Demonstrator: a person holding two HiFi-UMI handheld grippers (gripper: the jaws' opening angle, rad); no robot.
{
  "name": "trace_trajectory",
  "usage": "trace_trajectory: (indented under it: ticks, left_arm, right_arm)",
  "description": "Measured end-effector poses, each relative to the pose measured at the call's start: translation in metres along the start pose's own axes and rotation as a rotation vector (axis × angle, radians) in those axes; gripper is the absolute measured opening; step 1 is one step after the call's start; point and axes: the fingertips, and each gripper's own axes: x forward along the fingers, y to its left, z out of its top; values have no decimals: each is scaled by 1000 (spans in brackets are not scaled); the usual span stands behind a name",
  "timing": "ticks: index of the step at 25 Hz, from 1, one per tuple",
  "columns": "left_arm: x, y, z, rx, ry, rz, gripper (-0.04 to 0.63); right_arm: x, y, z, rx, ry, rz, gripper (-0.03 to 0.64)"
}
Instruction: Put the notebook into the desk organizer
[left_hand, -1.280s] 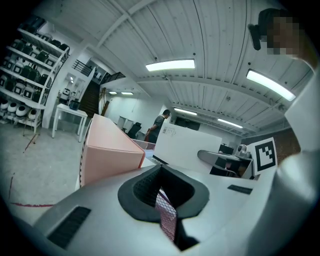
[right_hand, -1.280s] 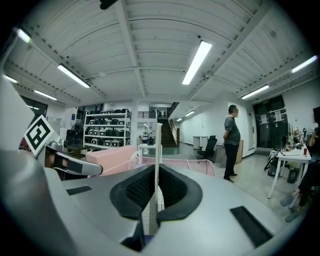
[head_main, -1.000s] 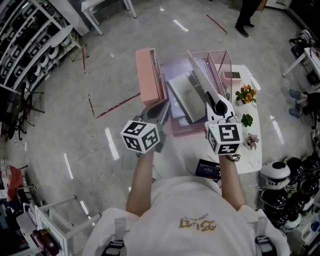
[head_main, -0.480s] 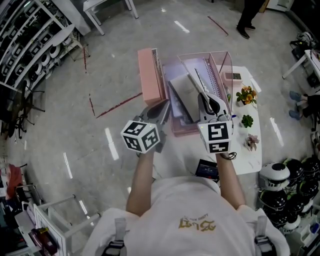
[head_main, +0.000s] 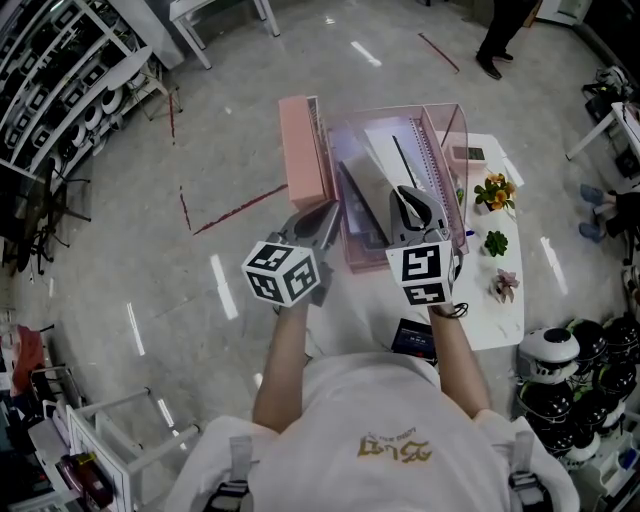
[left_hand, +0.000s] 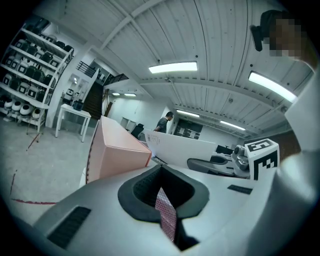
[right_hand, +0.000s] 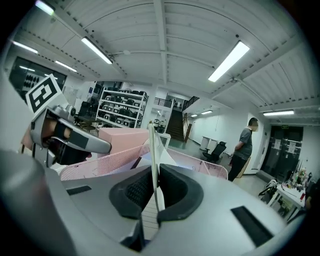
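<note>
From above, the right tongs (head_main: 408, 197) clamp the notebook (head_main: 385, 150), which sits within the pink organizer's (head_main: 362, 262) outline on the bench (head_main: 500, 312), upper centre of frame. Only the right gripper view shows its thin edge upright between closed pads. Only the left gripper view shows the left tongs (left_hand: 165, 200) pinching the organizer's mesh wall.

Glossy grey floor (head_main: 150, 230), storage shelving (head_main: 60, 80), ceiling strip lights (left_hand: 172, 67)

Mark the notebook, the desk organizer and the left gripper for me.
notebook (head_main: 415, 155): head view, white cover.
desk organizer (right_hand: 95, 167): right gripper view, pink mesh wall.
left gripper (head_main: 325, 212): head view, between its jaw tips.
</note>
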Motion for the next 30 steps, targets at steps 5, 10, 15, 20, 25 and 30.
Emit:
trace_trajectory:
  ticks: [5, 10, 15, 20, 25, 30]
  left_arm:
    - [0, 1, 0, -3, 2, 1, 17]
    - [-1, 4, -2, -6, 3, 1, 17]
    - [-1, 6, -3, -12, 4, 1, 17]
    - [0, 8, -4, -18, 3, 0, 17]
    - [1, 7, -5, -25, 4, -7, 17]
    - [-1, 8, -6, -28, 8, -11, 17]
  right_arm:
    - [6, 9, -10, -86, 68, 16, 32]
    - [11, 12, -18, -148, 119, 3, 37]
    - [16, 17, -29, -169, 176, 27, 48]
    - [20, 26, -42, -134, 223, 98, 71]
    - [18, 29, -43, -54, 233, 184, 103]
    - [17, 34, -40, -3, 221, 226, 172]
